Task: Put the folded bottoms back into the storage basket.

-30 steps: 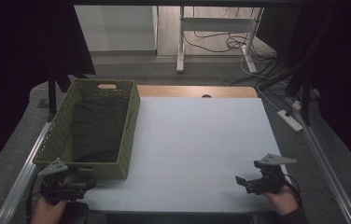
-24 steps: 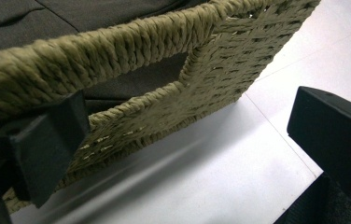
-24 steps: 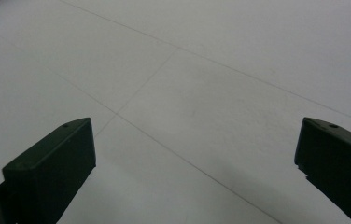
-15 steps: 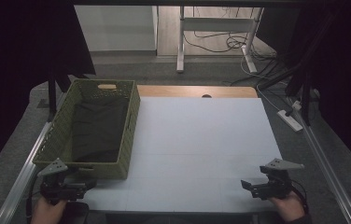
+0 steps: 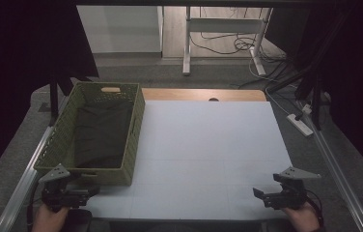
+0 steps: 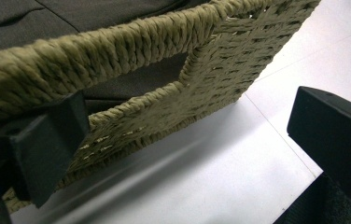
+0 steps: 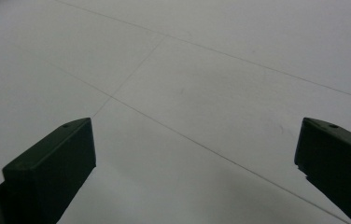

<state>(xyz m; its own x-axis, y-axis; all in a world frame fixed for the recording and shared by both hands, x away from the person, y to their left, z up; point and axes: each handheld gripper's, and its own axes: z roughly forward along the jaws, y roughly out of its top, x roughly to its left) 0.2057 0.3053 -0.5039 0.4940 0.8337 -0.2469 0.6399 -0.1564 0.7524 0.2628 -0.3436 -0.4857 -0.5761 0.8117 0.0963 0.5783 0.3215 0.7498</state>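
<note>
A green woven basket (image 5: pixel 132 140) stands on the left of the white table (image 5: pixel 208 145), with a dark cloth (image 5: pixel 100 135) lying in its bottom. My left gripper (image 5: pixel 89 192) sits at the near left corner, just in front of the basket's near wall. In the left gripper view, that gripper (image 6: pixel 187 144) is open, its jaws wide apart, facing the basket (image 6: pixel 131 42) and its handle cutout. My right gripper (image 5: pixel 261 195) rests low at the near right, pointing left. Its jaws are open over bare table (image 7: pixel 211 70) in the right gripper view, with nothing between them.
A wooden strip (image 5: pixel 199 94) runs along the table's far edge. Metal rails (image 5: pixel 22 183) flank the table on both sides. A power strip (image 5: pixel 300 124) and cables lie on the floor at the right. Desk legs (image 5: pixel 187 43) stand at the back.
My right gripper has drawn back a little toward the table's near edge and to the right. The left gripper has barely moved.
</note>
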